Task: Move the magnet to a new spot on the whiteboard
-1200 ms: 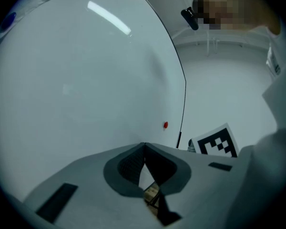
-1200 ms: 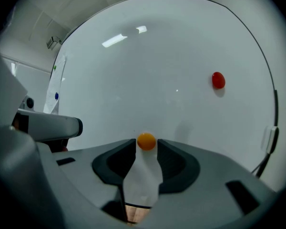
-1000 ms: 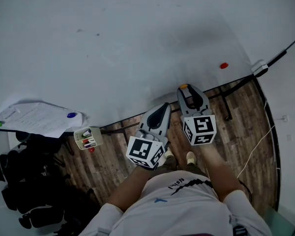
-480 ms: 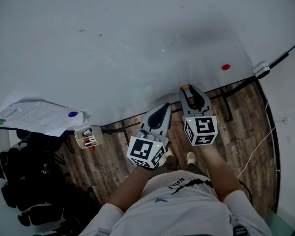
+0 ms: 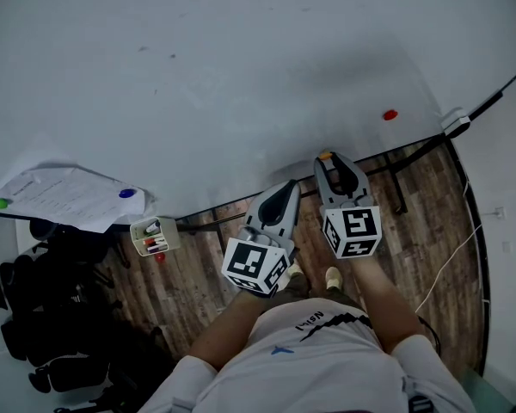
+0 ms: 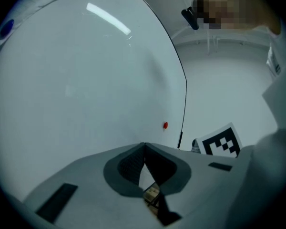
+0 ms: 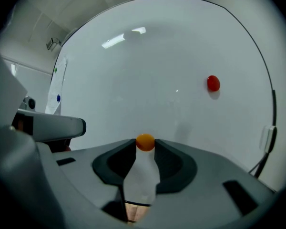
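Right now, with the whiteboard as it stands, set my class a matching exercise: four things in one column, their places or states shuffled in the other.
Things:
1. orange magnet
2. red magnet
3. blue magnet
4. left gripper

Places or states:
A. on the sheet of paper
B. jaws shut, nothing held
C. gripped in the right gripper
D. alone on the bare whiteboard

Pairs: 1-C, 2-D, 3-A, 4-B.

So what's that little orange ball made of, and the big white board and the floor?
The orange magnet looks like smooth, slightly shiny plastic; the magnet part inside can't be seen. The whiteboard looks glossy and coated, since ceiling lights reflect in it. The floor looks like brown wood planks, or wood-look laminate: grain and seams show.
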Tool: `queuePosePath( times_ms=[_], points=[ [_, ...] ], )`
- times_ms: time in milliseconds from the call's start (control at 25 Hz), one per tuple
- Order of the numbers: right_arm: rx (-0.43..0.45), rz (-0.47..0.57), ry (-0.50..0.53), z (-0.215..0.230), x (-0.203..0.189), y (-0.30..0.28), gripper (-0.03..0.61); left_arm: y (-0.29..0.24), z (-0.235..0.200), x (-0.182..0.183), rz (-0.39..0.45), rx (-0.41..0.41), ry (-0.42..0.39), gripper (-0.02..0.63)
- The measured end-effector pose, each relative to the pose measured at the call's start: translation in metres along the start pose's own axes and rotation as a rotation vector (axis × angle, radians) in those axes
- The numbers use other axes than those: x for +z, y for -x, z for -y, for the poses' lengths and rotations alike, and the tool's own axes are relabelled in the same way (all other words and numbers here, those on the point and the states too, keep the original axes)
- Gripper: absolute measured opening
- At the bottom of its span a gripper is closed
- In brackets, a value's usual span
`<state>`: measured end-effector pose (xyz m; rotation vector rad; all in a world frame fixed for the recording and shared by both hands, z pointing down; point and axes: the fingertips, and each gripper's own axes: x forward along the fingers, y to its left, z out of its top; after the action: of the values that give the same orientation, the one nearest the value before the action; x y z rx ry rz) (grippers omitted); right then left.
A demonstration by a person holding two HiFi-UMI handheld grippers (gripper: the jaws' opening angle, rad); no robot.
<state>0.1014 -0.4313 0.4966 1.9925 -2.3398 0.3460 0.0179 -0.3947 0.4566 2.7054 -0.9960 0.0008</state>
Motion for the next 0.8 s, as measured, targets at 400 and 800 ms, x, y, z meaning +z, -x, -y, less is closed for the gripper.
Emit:
queuePosePath(
  times_ms=[400,800],
  points=[
    [0.042,0.005,0.009,-0.001,0.018,0.032,0.130,0.004,0.025,0.004,0.017,0.013,-0.008,0.012],
    [0.137,0.027,0.038,-0.013,0.038,0.084,0.130,0.024,0.061,0.009,0.050,0.073,-0.010,0.012]
  ],
)
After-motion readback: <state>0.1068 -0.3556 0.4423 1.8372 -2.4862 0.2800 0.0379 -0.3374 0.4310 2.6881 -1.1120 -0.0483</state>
